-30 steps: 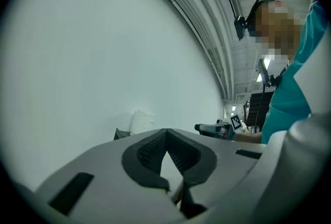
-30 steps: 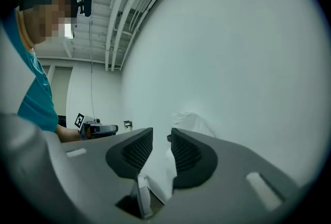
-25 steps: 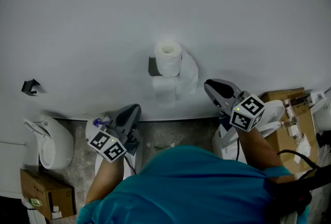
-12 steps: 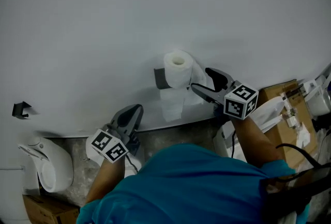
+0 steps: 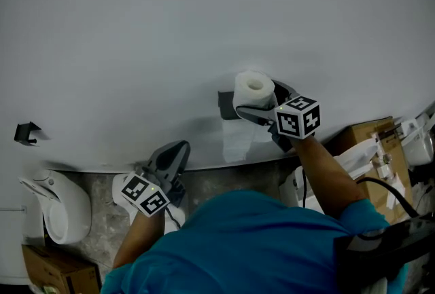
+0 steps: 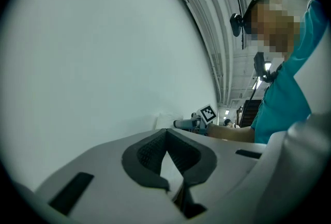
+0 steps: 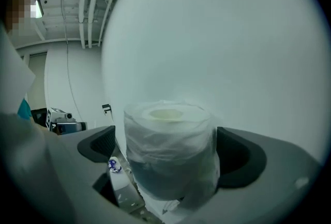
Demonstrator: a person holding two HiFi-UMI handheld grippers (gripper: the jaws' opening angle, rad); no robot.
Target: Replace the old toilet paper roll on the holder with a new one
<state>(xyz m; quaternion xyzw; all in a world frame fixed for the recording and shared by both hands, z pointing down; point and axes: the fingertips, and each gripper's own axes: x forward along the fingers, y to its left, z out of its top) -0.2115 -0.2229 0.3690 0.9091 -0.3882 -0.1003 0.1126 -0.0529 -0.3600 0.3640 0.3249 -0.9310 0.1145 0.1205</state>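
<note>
The white toilet paper roll (image 7: 168, 150), standing upright on the dark wall holder (image 5: 224, 104), should be centred between the pads and squeezed gently, not crushed. The right gripper (image 5: 257, 100) is angled slightly down, jaws opening wide around the roll without pressing it. The left gripper (image 5: 175, 151) is held low and level, closed on nothing.

The gap between the opening jaws of the right gripper (image 5: 258, 99) is filled by the toilet paper roll (image 5: 254, 85); little room is left beside it. Passage behind is barred by the wall (image 5: 136, 28) and the holder (image 5: 225, 104). Free wall is found leftward up to a black hook (image 5: 26, 132). Lower right, space is narrowed by a cardboard box (image 5: 367, 140).
</note>
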